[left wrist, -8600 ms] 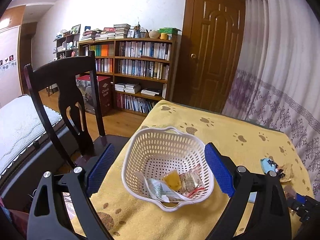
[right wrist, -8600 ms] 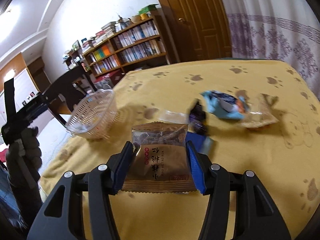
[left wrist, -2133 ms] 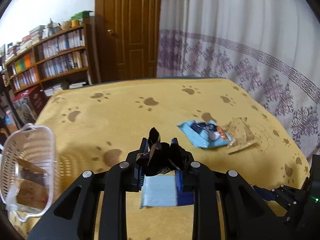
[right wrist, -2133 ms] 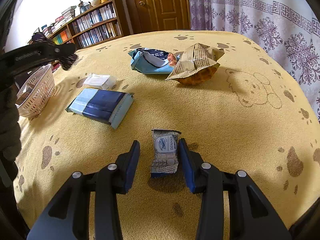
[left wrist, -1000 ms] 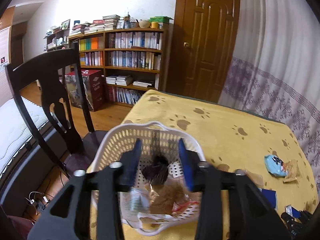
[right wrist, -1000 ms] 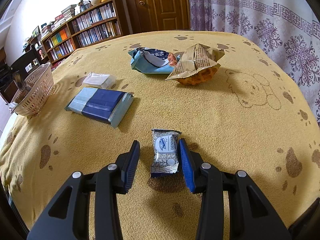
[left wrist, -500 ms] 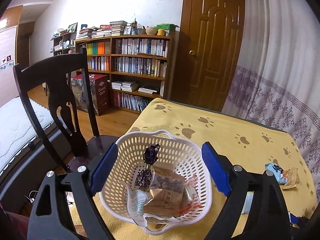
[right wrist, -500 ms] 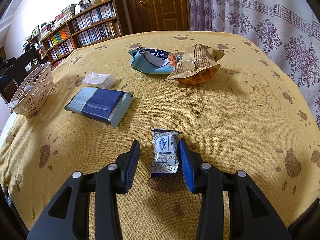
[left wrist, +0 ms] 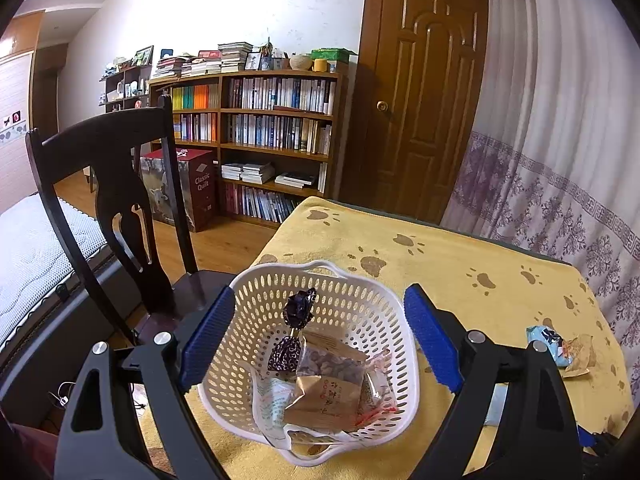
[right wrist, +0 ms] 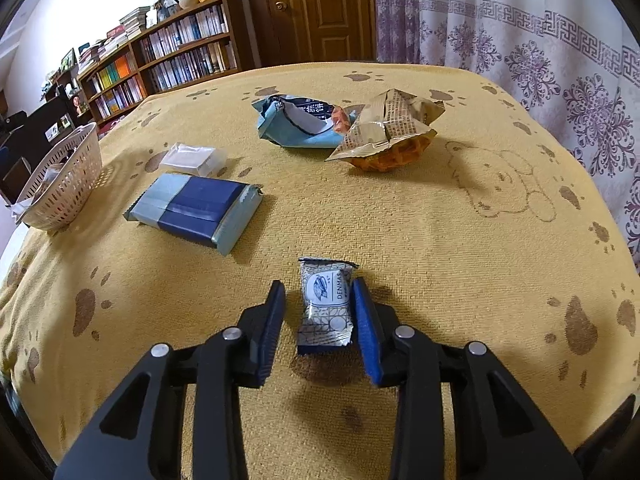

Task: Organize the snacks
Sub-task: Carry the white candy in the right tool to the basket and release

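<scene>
1. a yellow paw-print tablecloth [right wrist: 400, 216] covers the table in a room with a bookshelf [left wrist: 260, 136], a brown door [left wrist: 416, 112] and a patterned curtain [left wrist: 560, 128]; a dark wooden chair [left wrist: 116, 200] stands at the table's edge.
2. the white perforated basket [left wrist: 360, 308], near that edge, holds a dark twist-wrapped candy [left wrist: 294, 332] and a brown snack packet [left wrist: 324, 388].
3. the left gripper [left wrist: 316, 340] hovers over the basket, jaws spread wide and empty.
4. the right gripper [right wrist: 318, 328], low over the cloth, straddles a small denmas snack pack [right wrist: 326, 308], its jaws parted, the right pad just beside the wrapper.
5. beyond lie a blue bar pack [right wrist: 196, 208], a light-blue bag [right wrist: 296, 124] and a tan bag [right wrist: 388, 128].
</scene>
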`<state>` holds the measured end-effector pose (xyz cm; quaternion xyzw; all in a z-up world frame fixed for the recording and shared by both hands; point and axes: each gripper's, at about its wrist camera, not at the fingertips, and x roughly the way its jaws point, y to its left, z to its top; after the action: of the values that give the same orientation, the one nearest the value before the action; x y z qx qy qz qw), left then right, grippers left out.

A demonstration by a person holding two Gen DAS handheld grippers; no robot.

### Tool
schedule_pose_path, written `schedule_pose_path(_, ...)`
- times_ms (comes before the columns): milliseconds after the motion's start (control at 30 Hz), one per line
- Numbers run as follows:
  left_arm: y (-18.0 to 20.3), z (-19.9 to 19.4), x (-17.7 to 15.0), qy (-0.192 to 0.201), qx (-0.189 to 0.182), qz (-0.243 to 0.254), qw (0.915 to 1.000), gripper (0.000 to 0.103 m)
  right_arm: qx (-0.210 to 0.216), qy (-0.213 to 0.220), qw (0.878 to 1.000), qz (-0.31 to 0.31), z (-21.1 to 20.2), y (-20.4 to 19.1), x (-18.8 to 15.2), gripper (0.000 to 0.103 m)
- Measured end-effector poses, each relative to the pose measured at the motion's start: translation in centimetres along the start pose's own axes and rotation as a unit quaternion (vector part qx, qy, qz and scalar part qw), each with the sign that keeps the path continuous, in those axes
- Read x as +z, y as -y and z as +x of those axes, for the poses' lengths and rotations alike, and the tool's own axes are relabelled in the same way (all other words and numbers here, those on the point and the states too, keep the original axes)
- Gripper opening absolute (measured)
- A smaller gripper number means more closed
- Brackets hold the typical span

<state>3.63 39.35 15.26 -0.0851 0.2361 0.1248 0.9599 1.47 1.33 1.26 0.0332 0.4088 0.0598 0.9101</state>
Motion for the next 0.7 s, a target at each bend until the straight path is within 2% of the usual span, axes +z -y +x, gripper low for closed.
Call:
schedule_pose_path(133, -0.6, -0.4, 0.3, 0.005, 0.001, -0.01, 0.9999, 0.088, -0.01, 0.001, 1.0, 0.0, -0.2, 0.0, -0.1, 0.024)
schedule_pose_path(300, -1.4, -0.7, 0.7, 0.011, 0.001, -0.023, 0.9997, 0.088, 0.004, 0.006, 1.0, 0.006, -1.0, -0.4, 0.1, 0.024)
schedule_pose_path(467, -2.1, -1.0, 0.9, 0.017, 0.003, -0.031, 0.9994, 0.088, 0.03, 0.032, 0.999, 0.005, -3.0, -1.6, 1.3, 0.024)
schedule_pose_path(700, -2.8, -1.7, 1.1, 0.028, 0.01, -0.029, 0.9991, 0.088, 0.078, 0.055, 0.995, -0.02, -4.3, -6.2, 4.2, 0.024)
